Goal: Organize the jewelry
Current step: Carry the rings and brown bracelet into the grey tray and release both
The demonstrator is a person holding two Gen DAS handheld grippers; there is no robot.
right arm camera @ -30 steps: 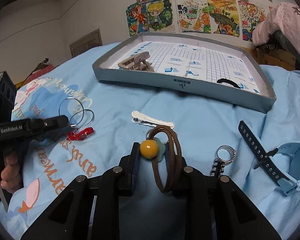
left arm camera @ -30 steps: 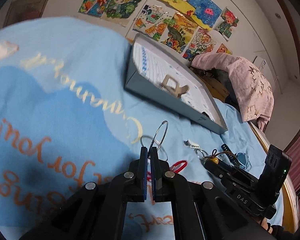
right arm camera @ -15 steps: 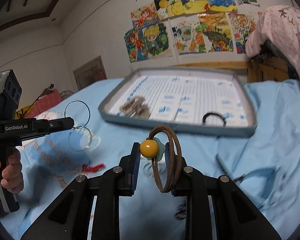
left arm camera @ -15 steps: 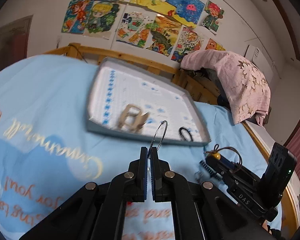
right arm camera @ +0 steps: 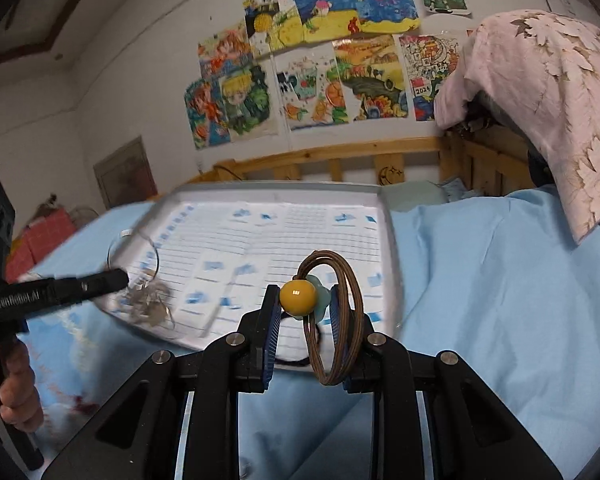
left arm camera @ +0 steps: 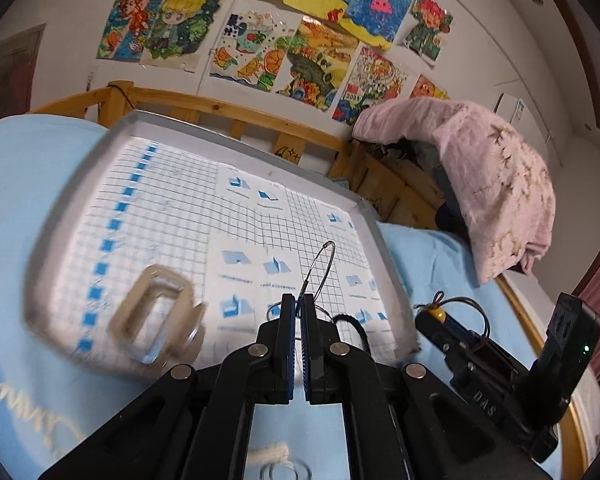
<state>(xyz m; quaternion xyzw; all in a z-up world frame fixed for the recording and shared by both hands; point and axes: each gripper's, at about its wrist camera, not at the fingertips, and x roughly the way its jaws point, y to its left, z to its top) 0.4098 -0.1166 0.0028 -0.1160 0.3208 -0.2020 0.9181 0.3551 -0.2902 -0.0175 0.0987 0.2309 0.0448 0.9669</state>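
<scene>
Above the grey tray (left arm camera: pixel 374 226), both loads have been lifted off the blue bedding and carried forward: a wire hoop (left arm camera: pixel 319 266) is pinched in the fully shut left gripper (left arm camera: pixel 296 312). A brown hair tie with a yellow bead (right arm camera: pixel 298 298) is clamped between the narrowly parted jaws of the right gripper (right arm camera: pixel 302 312). Only lowering and release into the tray appear to be left.

Colourful drawings (left arm camera: pixel 284 36) cover the white wall (right arm camera: pixel 100 92) above a wooden bed rail (left arm camera: pixel 228 114).

"GenRobot.AI" on left claw (right arm camera: pixel 118 278) body; "2024" on wall poster (right arm camera: pixel 428 76) (small).
</scene>
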